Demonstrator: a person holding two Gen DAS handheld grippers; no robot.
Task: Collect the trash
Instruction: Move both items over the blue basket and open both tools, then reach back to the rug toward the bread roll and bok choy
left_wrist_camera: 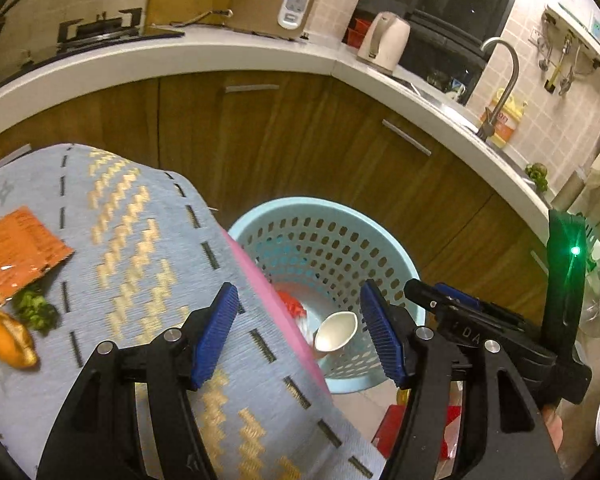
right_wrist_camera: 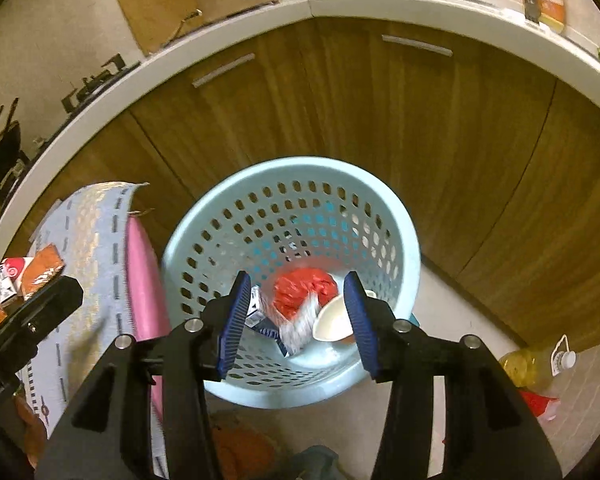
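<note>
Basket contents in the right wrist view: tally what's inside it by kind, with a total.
In the pale blue perforated basket, as far as visible:
Paper cup: 1
Red-and-white crumpled wrapper: 1
Small blue-and-white cartons: 2, though they overlap and the count is uncertain
Total: 4
Both grippers, right and left, are open and empty.

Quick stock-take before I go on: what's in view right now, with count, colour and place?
basket: 1, light blue, on floor by cabinets
paper cup: 1, white, in basket
red wrapper: 1, in basket
small carton: 1, blue-white, in basket
tablecloth: 1, blue patterned, on table
orange packet: 1, on tablecloth
broccoli: 1, green, beside packet
bread piece: 1, orange-brown, on tablecloth
kettle: 1, cream, on counter
left gripper: open, empty
right gripper: open, above basket
</note>
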